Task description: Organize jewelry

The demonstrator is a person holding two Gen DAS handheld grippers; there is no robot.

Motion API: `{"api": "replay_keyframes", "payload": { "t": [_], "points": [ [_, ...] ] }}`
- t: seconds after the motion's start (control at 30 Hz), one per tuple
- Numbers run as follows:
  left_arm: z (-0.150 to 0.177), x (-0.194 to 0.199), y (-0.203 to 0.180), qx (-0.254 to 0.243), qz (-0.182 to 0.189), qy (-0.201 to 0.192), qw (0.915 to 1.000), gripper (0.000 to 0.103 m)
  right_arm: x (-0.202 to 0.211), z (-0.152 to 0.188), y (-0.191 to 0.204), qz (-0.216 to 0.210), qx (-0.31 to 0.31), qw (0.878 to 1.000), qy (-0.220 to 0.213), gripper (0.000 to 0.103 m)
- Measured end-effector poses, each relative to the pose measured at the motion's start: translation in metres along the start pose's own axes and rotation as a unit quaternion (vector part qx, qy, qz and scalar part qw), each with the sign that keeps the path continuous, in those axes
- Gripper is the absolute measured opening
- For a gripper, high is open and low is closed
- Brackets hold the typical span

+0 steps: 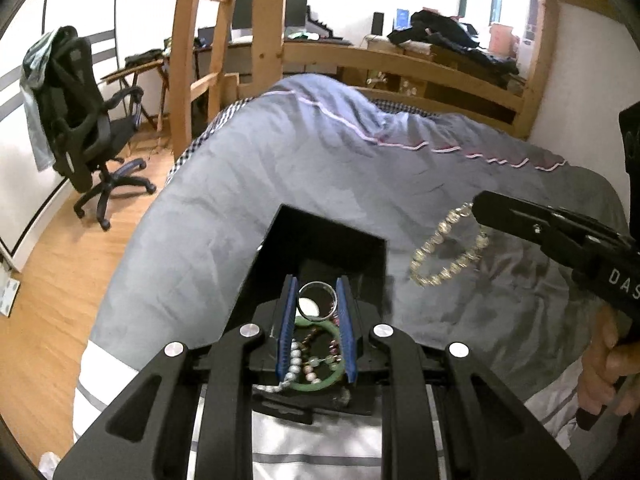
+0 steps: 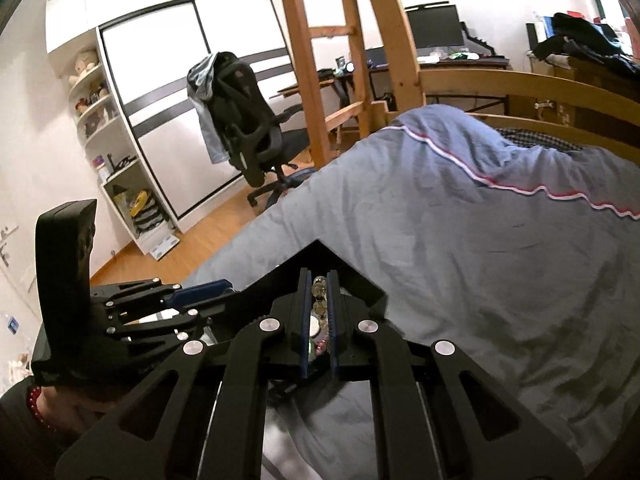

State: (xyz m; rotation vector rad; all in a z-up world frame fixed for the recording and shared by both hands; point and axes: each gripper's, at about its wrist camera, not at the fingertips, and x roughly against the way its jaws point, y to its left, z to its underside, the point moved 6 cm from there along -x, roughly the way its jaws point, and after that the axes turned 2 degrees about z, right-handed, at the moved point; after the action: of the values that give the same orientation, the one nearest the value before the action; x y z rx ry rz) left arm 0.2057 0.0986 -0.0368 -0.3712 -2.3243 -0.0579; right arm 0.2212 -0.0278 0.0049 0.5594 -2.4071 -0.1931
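Over black jewelry box (image 1: 320, 240) on grey quilt (image 1: 280, 168): left claw (image 1: 317, 300) grips silver ring (image 1: 318, 300); right claw (image 2: 319, 284) clenches bead bracelet (image 1: 448, 248).

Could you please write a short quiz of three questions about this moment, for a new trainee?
1. True or false: the right gripper holds the clear bead bracelet up over the grey blanket.
2. Which thing shows between the left gripper's blue pads?
A. a silver ring
B. a wooden comb
C. a gold watch
3. Fill in: the green bangle lies inside the black ____.

Key
1. True. Its jaws are shut on the bracelet, which hangs as a loop.
2. A. Whether the pads press on it I cannot tell.
3. Box. Pearl and pink bead strands lie there too.
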Motion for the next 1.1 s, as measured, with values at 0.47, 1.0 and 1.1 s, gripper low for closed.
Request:
{"api": "replay_keyframes", "payload": {
  "t": [0.47, 1.0, 1.1],
  "points": [
    [0.016, -0.027, 0.022, 0.030, 0.023, 0.050, 0.9980, 0.020, -0.063, 0.014, 0.014, -0.019, -0.004, 0.998, 0.056, 0.009],
    [0.013, 0.033, 0.049, 0.072, -0.095, -0.023, 0.9925, 0.097, 0.015, -0.006, 0.013, 0.029, -0.014, 0.999, -0.002, 0.099],
    [0.025, 0.061, 0.032, 0.039, -0.098, -0.033, 0.9938, 0.097, 0.038, 0.003, 0.031, 0.039, 0.018, 0.999, -0.005, 0.099]
  ]
}}
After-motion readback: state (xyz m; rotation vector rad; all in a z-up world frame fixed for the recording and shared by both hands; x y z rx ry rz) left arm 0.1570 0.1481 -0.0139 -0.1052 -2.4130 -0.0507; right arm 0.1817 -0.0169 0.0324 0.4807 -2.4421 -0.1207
